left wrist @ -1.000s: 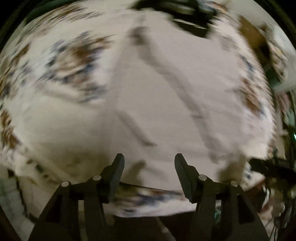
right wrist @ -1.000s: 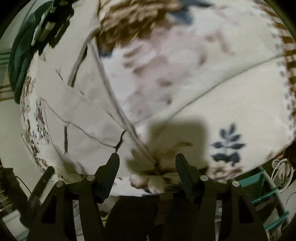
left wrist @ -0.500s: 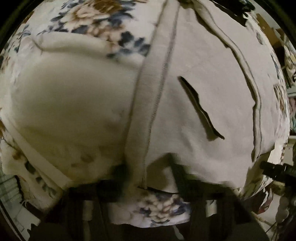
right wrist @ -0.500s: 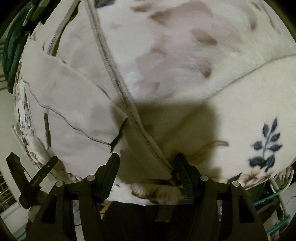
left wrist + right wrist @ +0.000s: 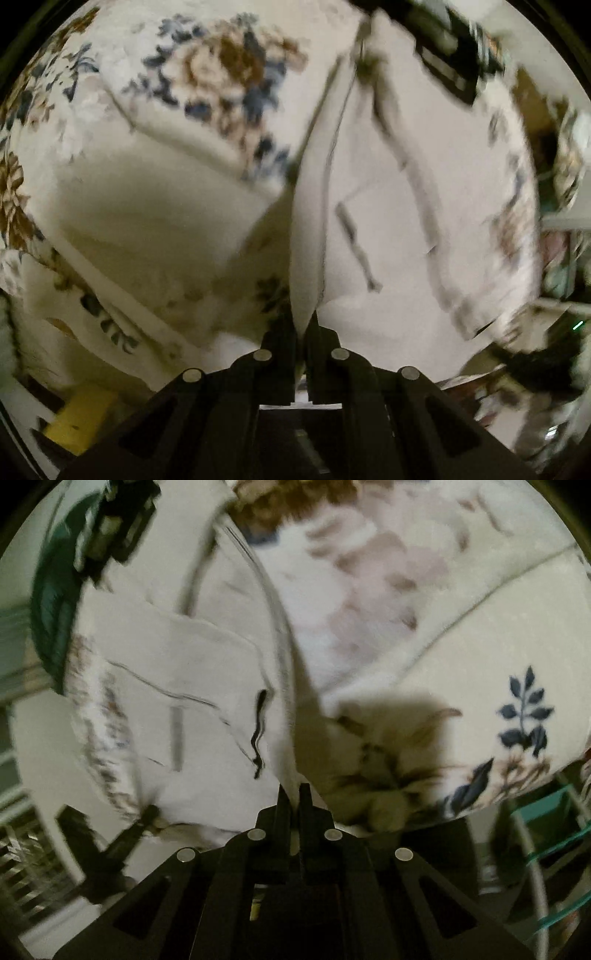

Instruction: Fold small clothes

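A pale beige garment [image 5: 388, 229] with stitched seams and a slit lies spread on a floral blanket [image 5: 155, 192]. My left gripper [image 5: 304, 325] is shut on a thick hemmed edge of the garment, which rises from the fingertips. In the right wrist view the same garment [image 5: 192, 701] lies left of centre on the blanket [image 5: 461, 657]. My right gripper [image 5: 293, 794] is shut on another hemmed edge of the garment. The other gripper shows at the top of each view [image 5: 454, 48] [image 5: 114, 524].
A yellow object [image 5: 79, 417] lies at the lower left below the blanket edge. A dark green cloth [image 5: 51, 602] sits at the far left. Teal wire shelving [image 5: 546, 842] stands at the lower right. A black stand [image 5: 99, 853] is at the lower left.
Both grippers were open a second ago and have closed on the garment's hemmed edges. The cloth edge now stands pinched between each pair of fingers.
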Motion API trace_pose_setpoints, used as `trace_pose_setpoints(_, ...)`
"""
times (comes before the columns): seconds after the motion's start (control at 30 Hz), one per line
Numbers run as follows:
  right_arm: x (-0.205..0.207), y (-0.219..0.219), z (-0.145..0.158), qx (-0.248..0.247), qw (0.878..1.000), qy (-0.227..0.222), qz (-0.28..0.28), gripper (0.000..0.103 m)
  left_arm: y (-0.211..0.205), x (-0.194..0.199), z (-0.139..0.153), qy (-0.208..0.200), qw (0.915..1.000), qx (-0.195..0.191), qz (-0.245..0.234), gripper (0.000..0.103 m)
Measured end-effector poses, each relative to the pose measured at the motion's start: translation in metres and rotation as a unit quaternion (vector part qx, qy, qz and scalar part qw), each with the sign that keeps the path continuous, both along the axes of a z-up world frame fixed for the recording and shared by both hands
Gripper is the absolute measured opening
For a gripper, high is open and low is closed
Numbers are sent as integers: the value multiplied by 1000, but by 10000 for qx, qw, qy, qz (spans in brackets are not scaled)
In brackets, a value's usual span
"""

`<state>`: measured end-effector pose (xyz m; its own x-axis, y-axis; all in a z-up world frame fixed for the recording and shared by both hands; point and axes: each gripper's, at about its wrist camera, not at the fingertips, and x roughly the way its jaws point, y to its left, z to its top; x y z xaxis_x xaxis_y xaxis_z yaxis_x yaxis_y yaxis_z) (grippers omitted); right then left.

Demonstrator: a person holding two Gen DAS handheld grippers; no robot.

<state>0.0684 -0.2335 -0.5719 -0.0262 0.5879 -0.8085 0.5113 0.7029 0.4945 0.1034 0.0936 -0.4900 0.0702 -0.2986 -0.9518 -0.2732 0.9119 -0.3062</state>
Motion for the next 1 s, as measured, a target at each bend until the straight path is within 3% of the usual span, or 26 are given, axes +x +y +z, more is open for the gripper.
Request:
trace_pose_setpoints(0.1,21,-18,20,322,9990,-126,-279,3,12,41,19,-241,9991,-267,220,2)
trace_pose_setpoints(0.2,60,-35,37,481,9970,-324,-521,3,33,93,20,-487,9974,-384,359,2)
trace_pose_setpoints(0.3,110,-47,48,400,9945,-672,-694,3,35,150,13,-764,9948,-526,425,5)
trace_pose_setpoints(0.43,175,-67,45,189,9908,-929,-962,6,50,195,-1,-891,9921,-614,641,5)
trace_pose_setpoints(0.47,185,-72,42,213,9900,-909,-1060,17,52,196,1,-915,9919,-594,656,8)
trace_pose_setpoints(0.5,191,-76,41,206,9892,-911,-1128,38,55,197,1,-973,9913,-583,668,17)
trace_pose_setpoints(0.53,194,-79,43,131,9887,-970,-1136,48,59,192,2,-1052,9906,-546,680,22)
trace_pose_setpoints(0.57,194,-82,47,5,9885,-1060,-1079,61,61,189,2,-1089,9903,-535,675,34)
trace_pose_setpoints(0.6,193,-84,52,-172,9887,-1148,-952,62,62,182,1,-1110,9904,-490,657,46)
trace_pose_setpoints(0.83,179,-57,40,-1024,9862,-1276,251,62,41,182,-25,-1015,9947,67,-138,48)
trace_pose_setpoints(1.0,199,-25,28,-1676,9674,-1523,1138,59,30,201,-38,-987,9946,105,-317,48)
